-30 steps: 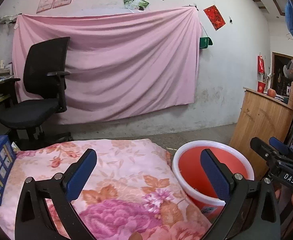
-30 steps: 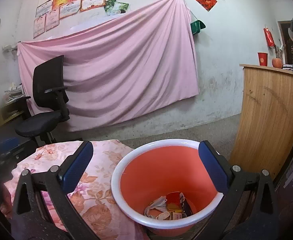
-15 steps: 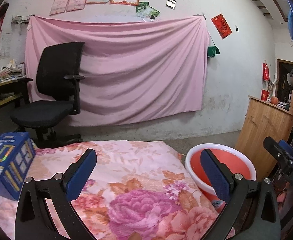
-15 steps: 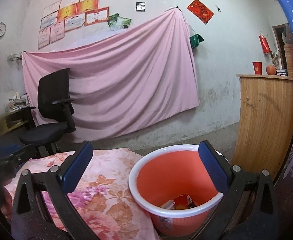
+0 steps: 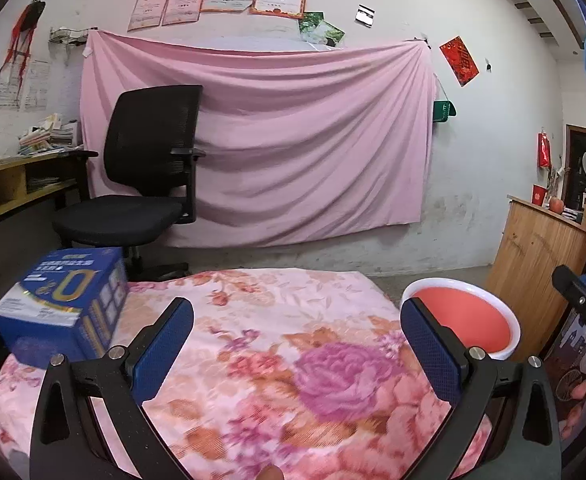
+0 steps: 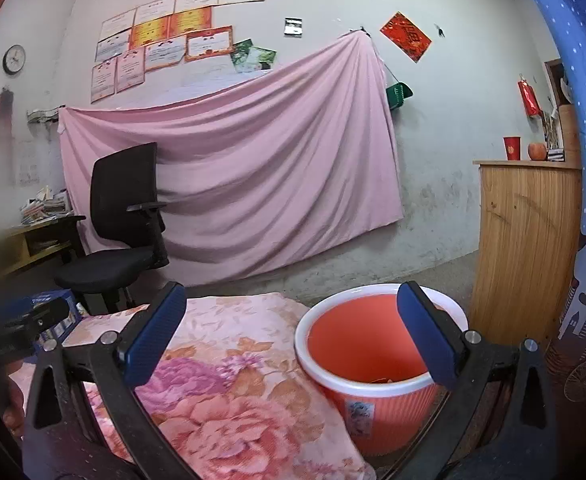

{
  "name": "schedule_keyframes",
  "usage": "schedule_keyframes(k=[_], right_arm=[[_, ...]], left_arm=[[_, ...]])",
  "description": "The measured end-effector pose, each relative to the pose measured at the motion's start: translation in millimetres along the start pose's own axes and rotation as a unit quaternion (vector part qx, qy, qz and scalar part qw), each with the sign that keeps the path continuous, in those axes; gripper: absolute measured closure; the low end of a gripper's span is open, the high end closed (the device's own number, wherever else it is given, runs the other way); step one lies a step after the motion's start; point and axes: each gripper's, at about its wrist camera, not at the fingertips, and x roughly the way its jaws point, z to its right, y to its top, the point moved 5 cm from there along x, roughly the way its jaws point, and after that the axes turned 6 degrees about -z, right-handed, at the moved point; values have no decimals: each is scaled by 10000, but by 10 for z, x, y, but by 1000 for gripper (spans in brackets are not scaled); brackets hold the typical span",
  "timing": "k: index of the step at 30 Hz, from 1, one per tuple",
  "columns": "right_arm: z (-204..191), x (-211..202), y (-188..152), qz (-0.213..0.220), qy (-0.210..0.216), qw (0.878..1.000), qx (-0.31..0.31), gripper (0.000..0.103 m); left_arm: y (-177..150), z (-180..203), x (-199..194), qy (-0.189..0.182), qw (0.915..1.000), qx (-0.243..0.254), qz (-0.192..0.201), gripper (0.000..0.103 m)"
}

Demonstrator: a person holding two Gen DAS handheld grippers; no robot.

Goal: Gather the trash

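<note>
An orange bin with a white rim (image 6: 367, 350) stands on the floor at the right edge of a table under a floral cloth (image 6: 229, 364); it also shows in the left wrist view (image 5: 469, 320). A scrap of trash barely shows at its bottom. My right gripper (image 6: 289, 320) is open and empty, raised above the bin and the table edge. My left gripper (image 5: 297, 340) is open and empty above the floral cloth (image 5: 273, 360). A blue box (image 5: 63, 308) stands at the table's left.
A black office chair (image 5: 145, 184) stands behind the table before a pink sheet on the wall (image 5: 293, 152). A wooden cabinet (image 6: 529, 240) stands right of the bin. A desk with papers (image 5: 17, 184) is at the left.
Both grippers have risen and drawn back from the bin; the bin now looks smaller and lower, its contents nearly hidden. More of the wall and the blue box shows.
</note>
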Motion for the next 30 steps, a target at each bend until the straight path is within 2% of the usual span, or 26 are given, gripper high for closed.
schedule_keyframes(k=[18, 30], right_arm=[[-615, -495, -285, -16, 179, 9998, -102, 0], [-842, -707, -543, 52, 239, 9994, -262, 0]], left_arm=[[-406, -539, -700, 402, 9991, -82, 94, 2], [-683, -723, -874, 590, 9980, -139, 152, 1]])
